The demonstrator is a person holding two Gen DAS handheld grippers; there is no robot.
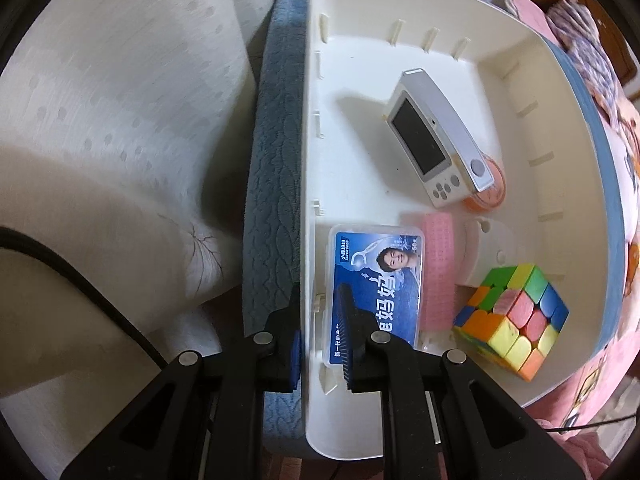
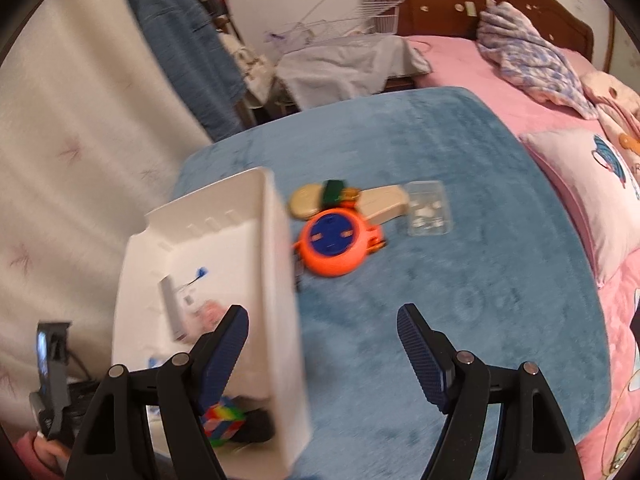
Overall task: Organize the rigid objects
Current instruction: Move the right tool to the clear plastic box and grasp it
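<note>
The left gripper point(image 1: 320, 344) clamps the white bin point(image 1: 316, 128) wall; inside, a floss box point(image 1: 376, 280) left of a puzzle cube point(image 1: 516, 316).

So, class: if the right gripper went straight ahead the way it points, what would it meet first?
Most likely the bare blue blanket: nothing lies between the open right gripper and it. The orange round gadget sits farther ahead.

From the left wrist we look straight down, close, into the white bin point(image 1: 400, 80) at the blue blanket's point(image 1: 272, 160) edge. From the right wrist we face slantwise across the bed point(image 2: 460, 64); both views share that bin.
</note>
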